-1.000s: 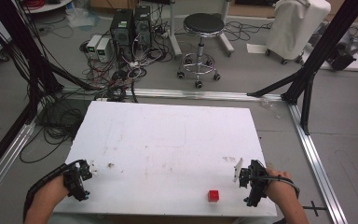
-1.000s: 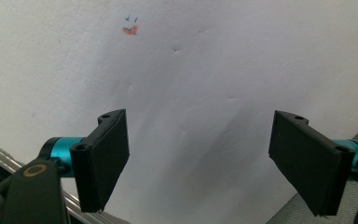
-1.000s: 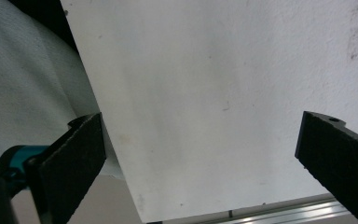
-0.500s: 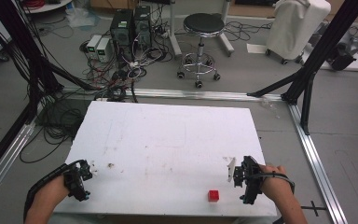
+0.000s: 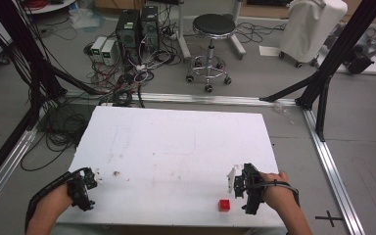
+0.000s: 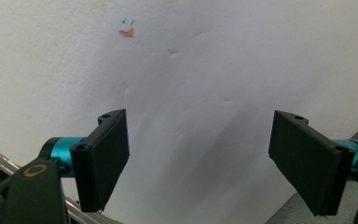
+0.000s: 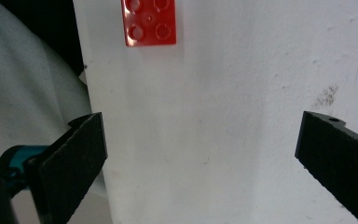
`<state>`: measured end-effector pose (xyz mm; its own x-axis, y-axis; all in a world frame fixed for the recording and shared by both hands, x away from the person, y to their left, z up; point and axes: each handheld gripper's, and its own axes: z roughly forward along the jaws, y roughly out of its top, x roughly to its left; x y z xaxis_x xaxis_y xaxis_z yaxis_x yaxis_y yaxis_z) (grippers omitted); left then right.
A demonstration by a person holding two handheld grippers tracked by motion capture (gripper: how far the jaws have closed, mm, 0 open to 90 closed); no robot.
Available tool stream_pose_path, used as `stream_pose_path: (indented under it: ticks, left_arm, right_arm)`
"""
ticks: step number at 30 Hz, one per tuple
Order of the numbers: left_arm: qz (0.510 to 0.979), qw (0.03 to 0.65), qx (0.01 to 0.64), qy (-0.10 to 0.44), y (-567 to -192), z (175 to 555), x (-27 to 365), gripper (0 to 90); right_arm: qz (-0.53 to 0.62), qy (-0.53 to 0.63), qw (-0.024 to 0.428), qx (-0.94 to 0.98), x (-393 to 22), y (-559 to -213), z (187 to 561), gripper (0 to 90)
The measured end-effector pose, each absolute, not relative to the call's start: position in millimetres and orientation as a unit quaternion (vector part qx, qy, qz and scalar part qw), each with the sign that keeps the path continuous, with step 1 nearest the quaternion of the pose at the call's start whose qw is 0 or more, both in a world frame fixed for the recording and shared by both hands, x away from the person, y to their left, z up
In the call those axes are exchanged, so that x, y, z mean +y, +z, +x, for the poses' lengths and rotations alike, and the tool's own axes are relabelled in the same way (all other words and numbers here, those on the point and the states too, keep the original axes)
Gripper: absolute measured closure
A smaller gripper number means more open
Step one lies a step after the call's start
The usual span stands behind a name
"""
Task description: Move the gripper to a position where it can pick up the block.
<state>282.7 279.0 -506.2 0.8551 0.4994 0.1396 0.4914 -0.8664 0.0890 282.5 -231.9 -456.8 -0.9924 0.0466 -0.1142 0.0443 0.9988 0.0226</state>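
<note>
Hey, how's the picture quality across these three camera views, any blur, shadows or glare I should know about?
High view: even light, soft detail, the red brick small, beside the right gripper. Left gripper view: the left gripper casts a soft shadow on the white table. Right gripper view: brick studs readable with slight sheen, the near jaws a little blurred.

The white table (image 5: 176, 147) carried one red studded brick (image 5: 224, 205), lying flat near its front edge. A small orange-and-blue mark (image 6: 127, 31) lay well left of the brick.
</note>
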Motion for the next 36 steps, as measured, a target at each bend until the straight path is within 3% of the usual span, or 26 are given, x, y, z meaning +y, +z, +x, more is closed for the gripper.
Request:
stream_pose_path:
  ticks: [36]
  left_arm:
    - [0.962,0.028,0.258,0.082,-505,283,279,20.4]
  right_arm:
    - [-0.011,0.012,0.031,0.999,-188,-503,273,1.3]
